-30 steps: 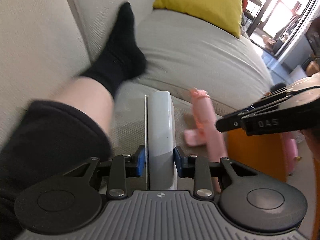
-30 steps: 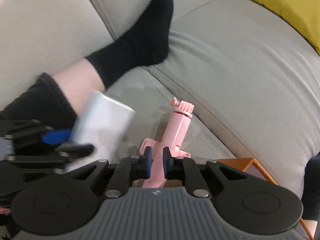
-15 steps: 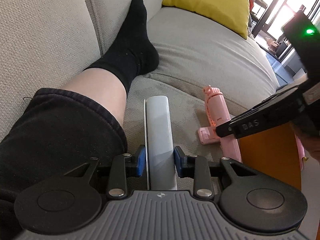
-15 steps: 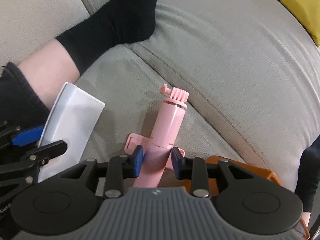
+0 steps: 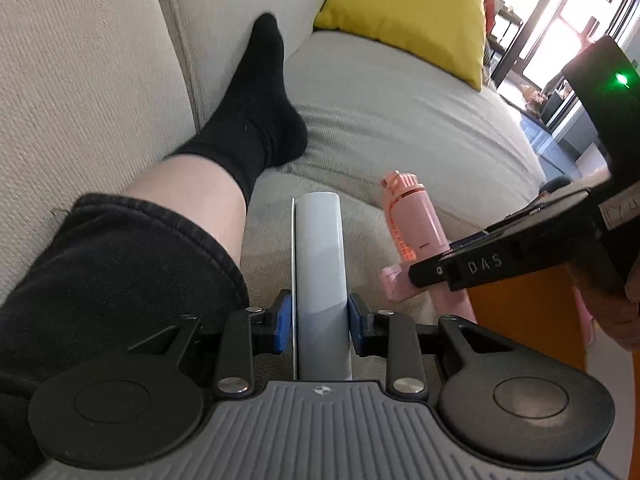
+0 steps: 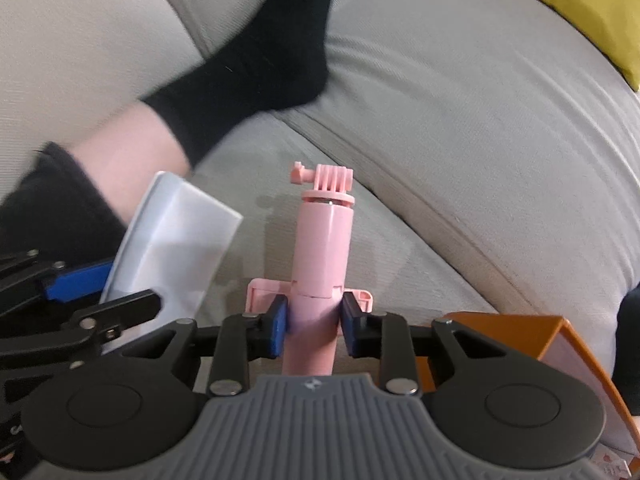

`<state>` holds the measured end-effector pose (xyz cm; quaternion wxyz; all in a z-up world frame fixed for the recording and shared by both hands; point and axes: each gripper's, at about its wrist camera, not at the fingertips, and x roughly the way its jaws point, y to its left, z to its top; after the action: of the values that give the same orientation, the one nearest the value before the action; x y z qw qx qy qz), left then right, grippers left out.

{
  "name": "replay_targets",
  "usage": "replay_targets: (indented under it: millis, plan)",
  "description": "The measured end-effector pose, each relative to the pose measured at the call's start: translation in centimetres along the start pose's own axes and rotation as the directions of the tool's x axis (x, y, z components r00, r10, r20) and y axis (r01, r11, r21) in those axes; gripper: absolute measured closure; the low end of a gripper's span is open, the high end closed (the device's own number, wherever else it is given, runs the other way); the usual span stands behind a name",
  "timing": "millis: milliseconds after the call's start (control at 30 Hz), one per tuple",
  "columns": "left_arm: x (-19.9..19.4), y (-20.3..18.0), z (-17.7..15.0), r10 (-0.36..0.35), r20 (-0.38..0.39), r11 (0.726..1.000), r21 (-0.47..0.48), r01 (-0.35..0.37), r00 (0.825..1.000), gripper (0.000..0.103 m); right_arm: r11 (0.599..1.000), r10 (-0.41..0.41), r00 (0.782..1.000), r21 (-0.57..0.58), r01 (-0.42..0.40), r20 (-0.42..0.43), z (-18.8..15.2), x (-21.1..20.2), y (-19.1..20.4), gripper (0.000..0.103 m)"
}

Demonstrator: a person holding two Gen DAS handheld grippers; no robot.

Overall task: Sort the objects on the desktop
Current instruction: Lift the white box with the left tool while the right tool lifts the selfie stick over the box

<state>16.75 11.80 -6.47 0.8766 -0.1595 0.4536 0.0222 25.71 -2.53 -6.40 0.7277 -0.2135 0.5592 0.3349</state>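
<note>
On the big grey cloth sofa (image 5: 400, 120), where my leg in a black sock (image 5: 256, 120) is stretched out, there is a yellow square cushion (image 5: 404, 20) far back and an orange box with an open top (image 6: 520, 344) close to me on the right. My left gripper (image 5: 319, 322) is squeezed onto a flat white case with a round edge (image 5: 318, 264), which sticks straight out in front, up off the seat. My right gripper (image 6: 314, 326) is squeezed onto a pink plastic stick with a camera mount on top (image 6: 322, 248). It points forward, and I think it is just off the seat (hard to tell).

I think my job now is to put the pink stick into the orange box beside it. To do it well, I should hold tight, swing it over the box and let go low inside. My two grippers sit side by side, close together, both pointing at the sofa back, so I must not bump them.
</note>
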Motion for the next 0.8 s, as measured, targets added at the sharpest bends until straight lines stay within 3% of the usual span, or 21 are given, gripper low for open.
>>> replay_targets:
  millis: [300, 500, 633, 733, 800]
  plan:
    - [-6.1, -1.6, 0.6, -0.049, 0.130, 0.999, 0.027, 0.046, 0.990, 0.070, 0.995, 0.099, 0.974, -0.006, -0.100, 0.201, -2.2, -9.6, 1.1, 0.073]
    - [-10.2, -5.5, 0.7, -0.149, 0.187, 0.977, 0.178, 0.116, 0.971, 0.070, 0.997, 0.067, 0.945, 0.025, -0.079, 0.320, -7.5, -17.1, -0.8, 0.073]
    - [-11.8, -9.6, 0.3, -0.231, 0.170, 0.927, 0.337, 0.163, 0.958, 0.070, 0.994, -0.014, 0.937, 0.107, -0.024, 0.349, -12.6, -20.6, -3.4, 0.073]
    - [-12.3, -13.2, -0.4, -0.287, 0.135, 0.868, 0.456, 0.197, 0.948, 0.070, 0.982, -0.077, 0.939, 0.187, 0.014, 0.335, -16.0, -21.8, -5.5, 0.073]
    - [-12.1, -15.6, -1.0, -0.321, 0.094, 0.812, 0.540, 0.223, 0.942, 0.070, 0.968, -0.114, 0.938, 0.248, 0.031, 0.327, -18.2, -22.3, -7.0, 0.073]
